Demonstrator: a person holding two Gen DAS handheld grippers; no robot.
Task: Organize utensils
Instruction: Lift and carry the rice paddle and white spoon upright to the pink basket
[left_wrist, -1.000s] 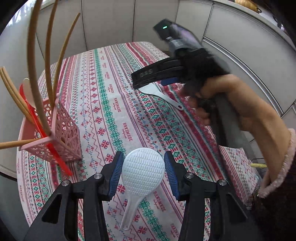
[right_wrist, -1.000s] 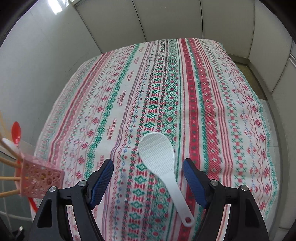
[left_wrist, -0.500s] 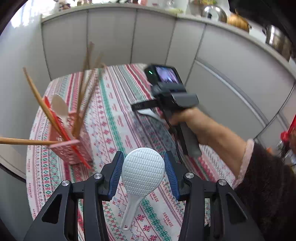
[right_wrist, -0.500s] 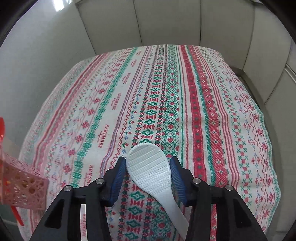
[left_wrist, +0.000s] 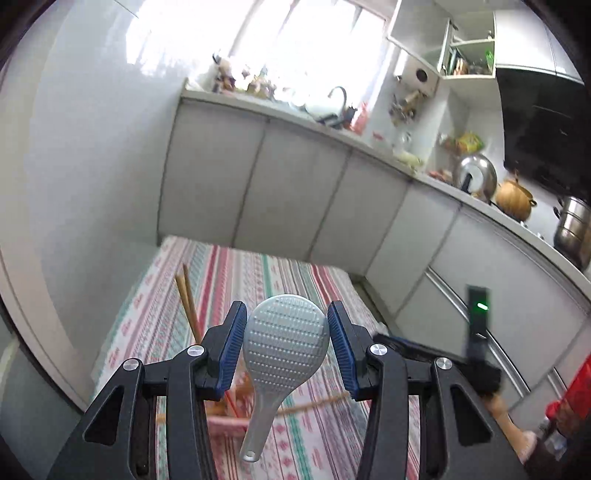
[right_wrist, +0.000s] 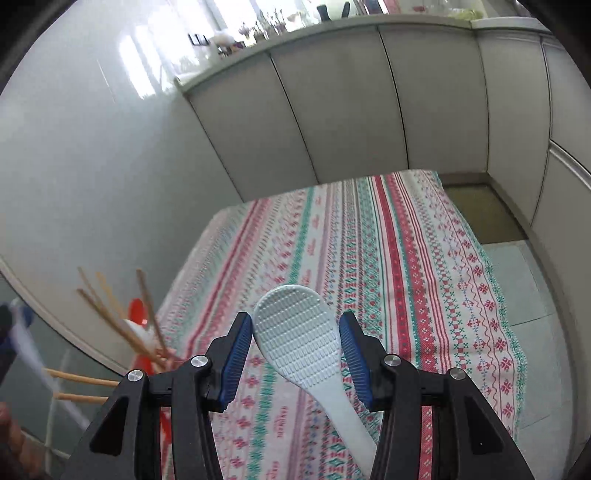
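My left gripper (left_wrist: 287, 339) is shut on the head of a white rice paddle (left_wrist: 284, 354), whose handle hangs down over the table. Below it stands the pink basket (left_wrist: 227, 424) with wooden chopsticks (left_wrist: 186, 299) sticking up. My right gripper (right_wrist: 295, 350) is shut on the head of a second white rice paddle (right_wrist: 299, 332); its handle trails down to the right. In the right wrist view the chopsticks (right_wrist: 110, 314) and a red spoon (right_wrist: 136, 308) show at the lower left. Both paddles are off the cloth.
A red, green and white patterned tablecloth (right_wrist: 388, 258) covers the table, which stands in a corner of grey cabinet doors (left_wrist: 295, 199). A cluttered counter with pots (left_wrist: 513, 195) runs along the right. The other hand-held gripper (left_wrist: 478, 332) is at the right edge.
The right gripper shut on its paddle on the cloth. Both grippers then rose with their paddles, and both views tilted up toward the cabinets. The basket slid under the left gripper.
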